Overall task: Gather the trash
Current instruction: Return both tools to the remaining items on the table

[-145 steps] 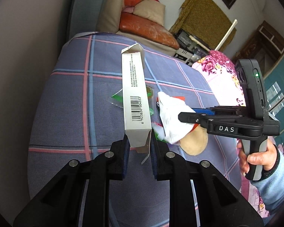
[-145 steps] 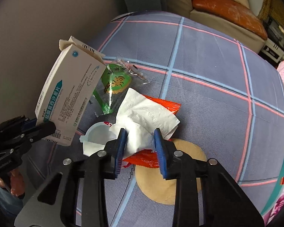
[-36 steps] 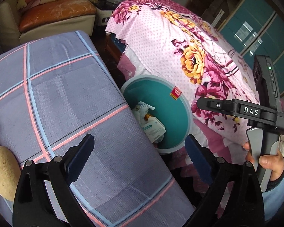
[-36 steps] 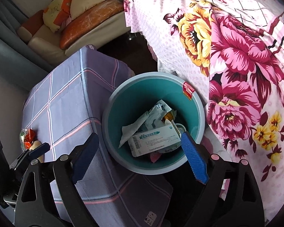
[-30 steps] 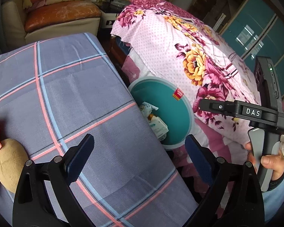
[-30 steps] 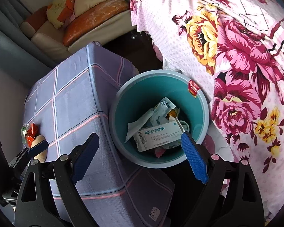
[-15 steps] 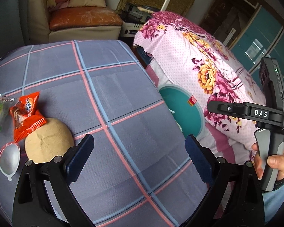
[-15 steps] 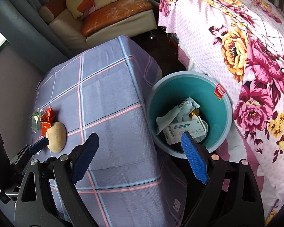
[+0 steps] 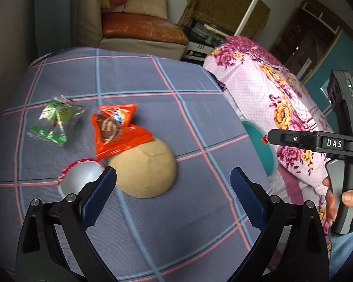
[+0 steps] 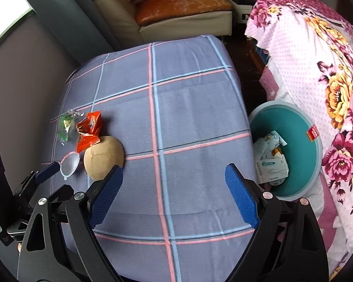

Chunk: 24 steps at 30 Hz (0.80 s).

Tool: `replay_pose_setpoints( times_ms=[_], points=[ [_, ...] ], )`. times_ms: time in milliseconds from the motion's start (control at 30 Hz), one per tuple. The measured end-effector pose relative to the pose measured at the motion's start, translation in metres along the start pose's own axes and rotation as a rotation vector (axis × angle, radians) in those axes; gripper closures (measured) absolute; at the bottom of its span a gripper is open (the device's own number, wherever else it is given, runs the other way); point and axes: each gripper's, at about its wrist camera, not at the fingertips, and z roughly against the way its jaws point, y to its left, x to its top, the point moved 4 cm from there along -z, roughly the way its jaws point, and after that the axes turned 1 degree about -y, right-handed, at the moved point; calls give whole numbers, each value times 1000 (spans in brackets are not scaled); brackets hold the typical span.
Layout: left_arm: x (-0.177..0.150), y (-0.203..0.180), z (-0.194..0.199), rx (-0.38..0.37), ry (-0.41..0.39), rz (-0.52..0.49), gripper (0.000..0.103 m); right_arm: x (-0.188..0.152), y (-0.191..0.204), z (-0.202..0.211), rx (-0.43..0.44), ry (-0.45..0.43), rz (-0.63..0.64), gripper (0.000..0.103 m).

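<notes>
On the blue plaid tablecloth lie an orange snack wrapper, a clear green-printed wrapper, a small foil-lined cup and a tan round bun-like piece. My left gripper hovers open just in front of the tan piece and the cup, nothing between its fingers. My right gripper is open and empty over the cloth, with the same litter at its left: orange wrapper, tan piece. The teal bin at the right holds a white box and tissue.
A bed with a pink flowered cover stands right of the bin. A sofa with orange cushion is behind the table. A grey wall borders the table's left side. A hand grips the right tool's handle.
Both grippers have swung left from the bin back over the table. The wrappers, cup and tan piece have come into the left view; the bin has slid to the right edge.
</notes>
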Motion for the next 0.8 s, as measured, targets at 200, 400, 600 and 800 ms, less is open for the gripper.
replay_pose_setpoints(
  times_ms=[200, 400, 600, 800],
  points=[
    [-4, 72, 18, 80, -18, 58, 5, 8, 57, -29, 25, 58, 82, 19],
    [-5, 131, 31, 137, -35, 124, 6, 16, 112, -64, 52, 109, 171, 19],
    [-3, 171, 32, 168, -37, 165, 6, 27, 144, -96, 82, 151, 201, 19],
    [1, 190, 20, 181, -19, 171, 6, 39, 159, -129, 92, 181, 207, 19]
  ],
)
